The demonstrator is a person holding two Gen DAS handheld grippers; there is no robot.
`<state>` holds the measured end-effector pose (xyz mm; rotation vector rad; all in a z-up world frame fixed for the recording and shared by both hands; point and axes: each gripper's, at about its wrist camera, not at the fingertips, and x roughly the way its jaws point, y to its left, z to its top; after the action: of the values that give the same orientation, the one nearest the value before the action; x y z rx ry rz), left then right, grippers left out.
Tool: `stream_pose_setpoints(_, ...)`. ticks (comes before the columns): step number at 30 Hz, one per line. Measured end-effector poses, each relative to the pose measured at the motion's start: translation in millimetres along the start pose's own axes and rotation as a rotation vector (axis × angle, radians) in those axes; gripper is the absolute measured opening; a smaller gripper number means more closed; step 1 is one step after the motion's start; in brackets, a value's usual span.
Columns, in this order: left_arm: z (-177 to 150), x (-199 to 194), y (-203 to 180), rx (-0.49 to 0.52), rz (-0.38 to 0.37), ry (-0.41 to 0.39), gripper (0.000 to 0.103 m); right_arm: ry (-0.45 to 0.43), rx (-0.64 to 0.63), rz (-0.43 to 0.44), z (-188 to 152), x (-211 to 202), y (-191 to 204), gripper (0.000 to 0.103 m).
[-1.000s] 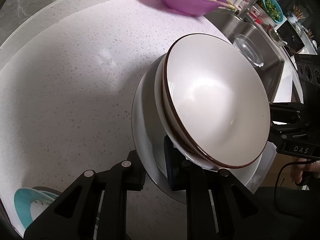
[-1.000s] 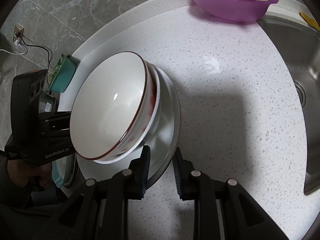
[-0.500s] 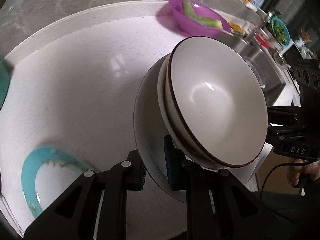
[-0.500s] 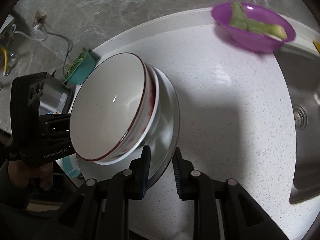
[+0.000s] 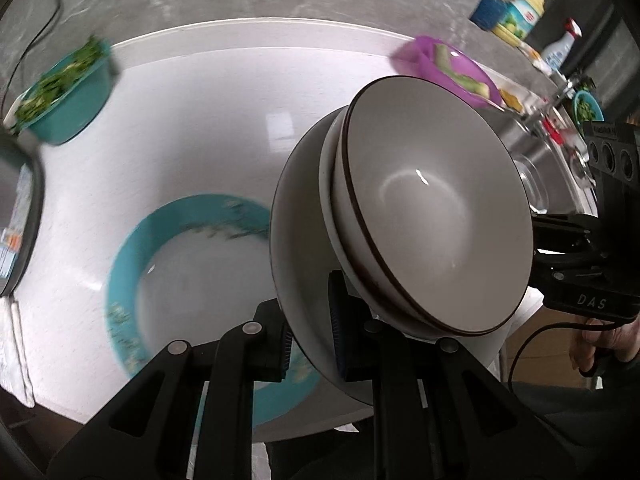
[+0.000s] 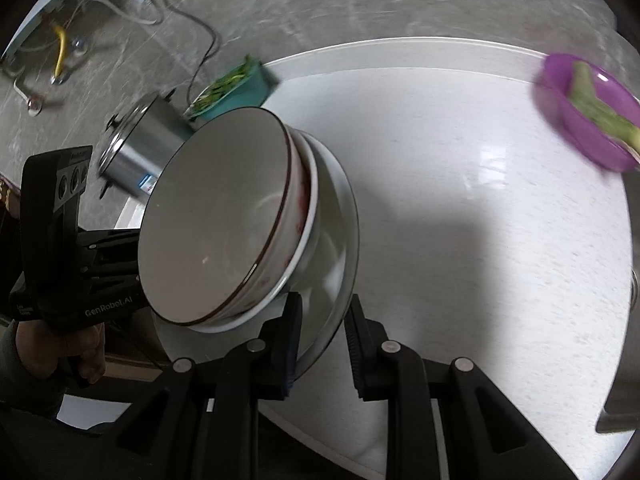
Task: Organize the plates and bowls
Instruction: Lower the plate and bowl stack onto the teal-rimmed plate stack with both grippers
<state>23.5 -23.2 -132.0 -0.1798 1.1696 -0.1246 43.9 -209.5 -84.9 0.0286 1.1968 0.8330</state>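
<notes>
Two grippers carry a stack of dishes above a white speckled counter (image 5: 168,128). In the left wrist view, the left gripper (image 5: 310,334) has its jaws clamped on the near rim of a white plate (image 5: 296,240), at about 6 o'clock of the plate. Two nested bowls (image 5: 432,216), white with dark brown rims, sit on the plate, and the whole stack is tilted. At 3 o'clock the right gripper (image 5: 560,240) grips the plate's opposite edge, a hand just below it. In the right wrist view its jaws are likewise clamped on the plate's rim, with red smears showing on the lower bowl's outside.

Below the stack, toward 8 o'clock, a teal-rimmed plate (image 5: 132,264) lies flat on the counter. Farther back, at 10 o'clock, stands a teal tub of greens (image 5: 68,92); at 1 o'clock, a purple bowl (image 5: 460,72) holding cut vegetables, and beyond it a steel sink (image 5: 560,168) and some bottles. The right wrist view also shows a steel pot (image 6: 140,144) near the tub.
</notes>
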Motion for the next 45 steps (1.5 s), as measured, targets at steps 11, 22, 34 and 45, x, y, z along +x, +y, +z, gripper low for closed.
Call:
stream_pose_setpoints(11, -37, -54, 113, -0.011, -0.008, -0.005, 0.014, 0.021, -0.026, -0.002, 33, 39, 81, 0.024)
stream_pose_setpoints(22, -52, -47, 173, 0.015, -0.062, 0.029, 0.014, 0.04, 0.024, -0.038, 37, 78, 120, 0.024)
stream_pose_setpoints(34, -69, 1, 194, 0.054, -0.123, 0.08, 0.014, 0.035, 0.135, -0.088, 21, 115, 106, 0.024)
stream_pose_setpoints(45, -72, 22, 189, 0.073, -0.132, 0.093, 0.014, 0.031, 0.176, -0.109, 13, 130, 88, 0.024)
